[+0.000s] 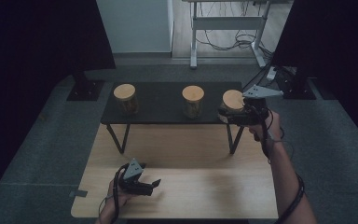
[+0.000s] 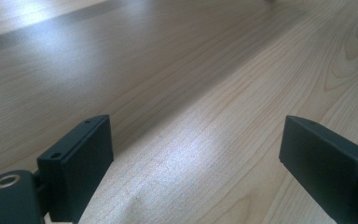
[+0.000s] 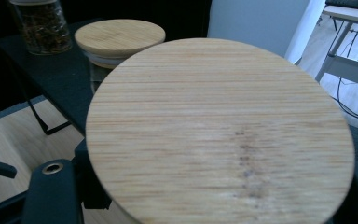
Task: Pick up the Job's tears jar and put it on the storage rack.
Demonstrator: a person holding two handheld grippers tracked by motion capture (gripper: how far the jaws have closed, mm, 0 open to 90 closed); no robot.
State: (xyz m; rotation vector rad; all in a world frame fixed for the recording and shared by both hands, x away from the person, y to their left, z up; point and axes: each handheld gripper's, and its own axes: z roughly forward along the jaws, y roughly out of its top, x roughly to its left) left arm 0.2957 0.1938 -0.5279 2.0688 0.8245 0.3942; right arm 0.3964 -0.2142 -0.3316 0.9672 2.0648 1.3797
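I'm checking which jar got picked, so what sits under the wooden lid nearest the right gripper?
The wooden lid covers nearly everything beneath it. The right gripper is closed on the jar below, but the jar's body and contents are hidden. The middle jar stands beyond it on the black shelf.

High view: overhead, facing forward | gripper views: close (both show wooden table [image 1: 200, 182])
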